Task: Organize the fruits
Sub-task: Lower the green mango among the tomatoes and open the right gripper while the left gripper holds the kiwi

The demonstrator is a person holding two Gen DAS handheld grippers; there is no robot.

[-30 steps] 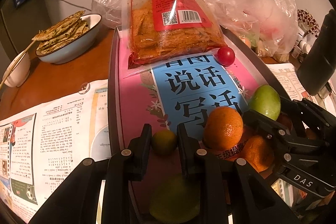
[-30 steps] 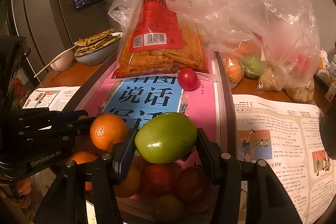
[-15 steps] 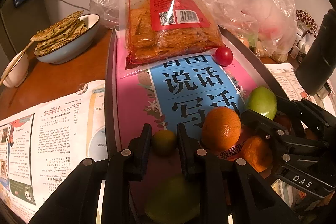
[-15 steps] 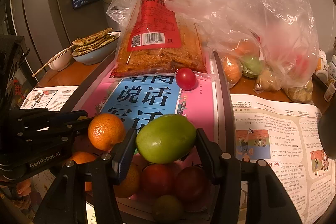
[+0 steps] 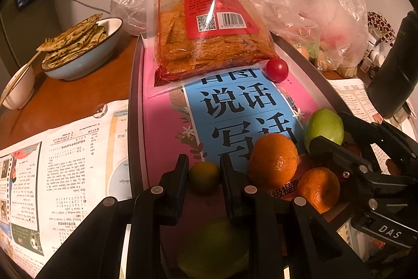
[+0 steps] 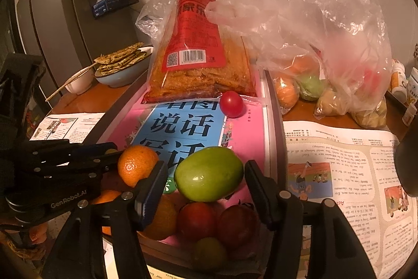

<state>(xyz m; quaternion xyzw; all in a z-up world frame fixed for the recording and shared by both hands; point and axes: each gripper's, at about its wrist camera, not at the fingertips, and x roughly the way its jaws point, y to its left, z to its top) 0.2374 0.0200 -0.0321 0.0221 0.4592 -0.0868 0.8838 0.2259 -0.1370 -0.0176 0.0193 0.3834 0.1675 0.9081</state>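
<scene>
At nine o'clock from the tray (image 5: 132, 101), newspaper (image 5: 65, 174) on the wooden table. On the tray's near end, my left claw (image 5: 203, 174) pinches a small green citrus (image 5: 203, 175) between both fingers. At three o'clock from it, two oranges (image 5: 273, 160) touching. Farther right, my right claw (image 6: 206, 174) spreads around a green mango (image 6: 209, 173); whether the pads touch it, cannot tell. Twelve o'clock: red tomato (image 6: 231, 103) just beside the snack bag (image 6: 198, 64).
</scene>
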